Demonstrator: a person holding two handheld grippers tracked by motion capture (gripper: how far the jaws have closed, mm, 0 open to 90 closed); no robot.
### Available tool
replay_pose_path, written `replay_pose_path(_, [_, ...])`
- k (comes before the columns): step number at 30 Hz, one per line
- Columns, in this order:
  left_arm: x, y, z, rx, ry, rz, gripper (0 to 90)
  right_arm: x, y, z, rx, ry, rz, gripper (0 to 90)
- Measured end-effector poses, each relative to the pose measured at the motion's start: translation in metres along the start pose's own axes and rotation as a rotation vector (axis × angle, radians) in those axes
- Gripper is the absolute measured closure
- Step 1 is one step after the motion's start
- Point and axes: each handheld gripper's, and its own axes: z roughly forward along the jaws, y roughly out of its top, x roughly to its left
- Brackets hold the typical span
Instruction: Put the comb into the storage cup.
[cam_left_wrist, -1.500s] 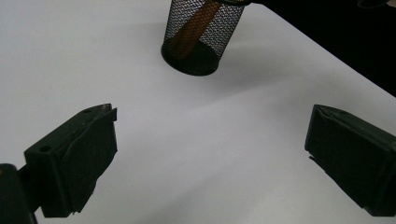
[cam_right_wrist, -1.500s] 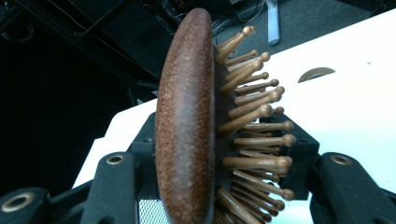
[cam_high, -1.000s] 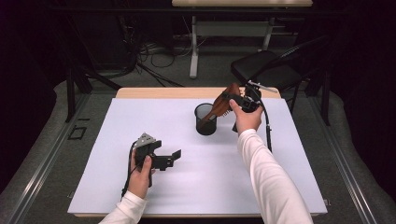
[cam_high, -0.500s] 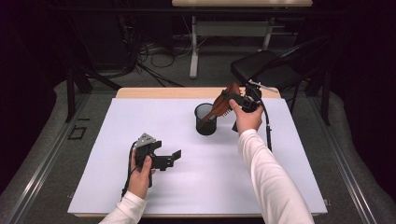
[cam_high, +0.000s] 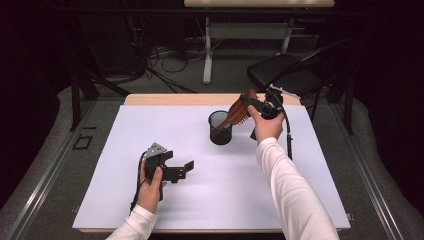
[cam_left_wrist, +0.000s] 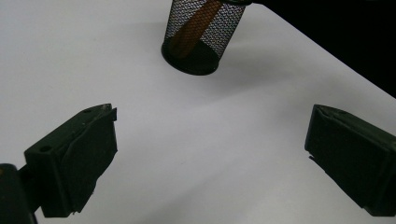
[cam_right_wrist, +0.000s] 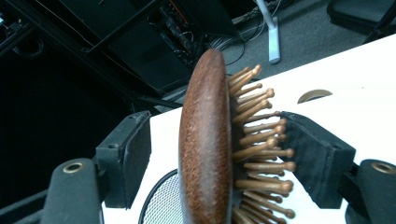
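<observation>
We see nothing changed: our right gripper (cam_high: 257, 106), jaws parted, still flanks the wooden hairbrush (cam_high: 235, 114) leaning in the mesh cup (cam_high: 219, 128); left gripper (cam_high: 180, 170) stays open.

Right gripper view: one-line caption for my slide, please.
Wooden hairbrush stands between the right gripper's parted jaws, pins against one pad, above the mesh cup.

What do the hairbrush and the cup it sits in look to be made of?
The hairbrush looks like wood: a reddish-brown, grained, smooth back, with lighter round-tipped pins that seem wooden too. The cup looks like black metal mesh, since the handle shows through its fine perforated wall; whether it is coated can't be told.
</observation>
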Motion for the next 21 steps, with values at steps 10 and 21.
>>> replay_pose_path(10, [0.000,0.000,0.001,0.000,-0.001,0.001,2.5,-0.004,0.006,-0.006,-0.024,0.003,-0.001,25.7])
replay_pose_path(21, [0.000,-0.001,0.001,0.003,-0.001,0.002,2.8,-0.005,0.011,-0.013,-0.035,0.017,0.006,25.6])
